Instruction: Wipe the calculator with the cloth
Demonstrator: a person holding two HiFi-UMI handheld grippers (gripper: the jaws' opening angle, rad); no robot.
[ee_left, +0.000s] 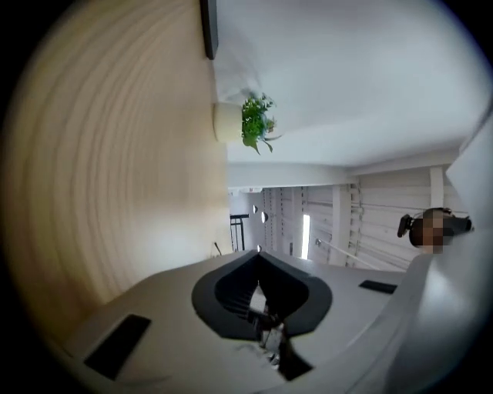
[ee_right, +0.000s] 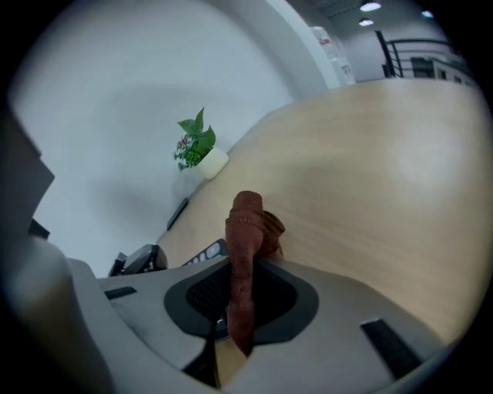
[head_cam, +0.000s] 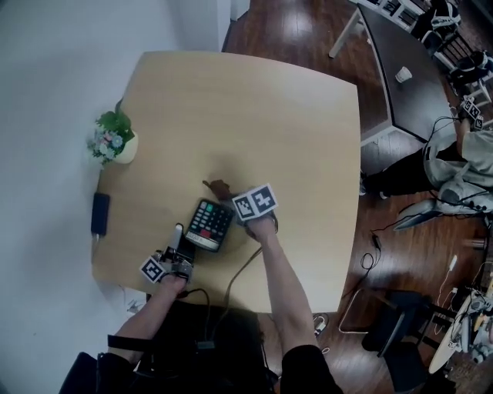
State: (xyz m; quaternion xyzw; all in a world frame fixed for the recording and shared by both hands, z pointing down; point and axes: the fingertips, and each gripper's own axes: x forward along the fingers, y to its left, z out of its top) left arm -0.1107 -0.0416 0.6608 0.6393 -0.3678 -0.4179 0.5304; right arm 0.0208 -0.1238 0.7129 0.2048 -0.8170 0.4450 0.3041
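I see a light wooden table with rounded corners, standing against a plain white wall. The floor is made of dark wood planks. At the table's wall side stands a small potted plant (pale pot, a few flowers). At the upper right there is a dark desk with a white cup. Cables lie on the floor. Ceiling lamps are lit.
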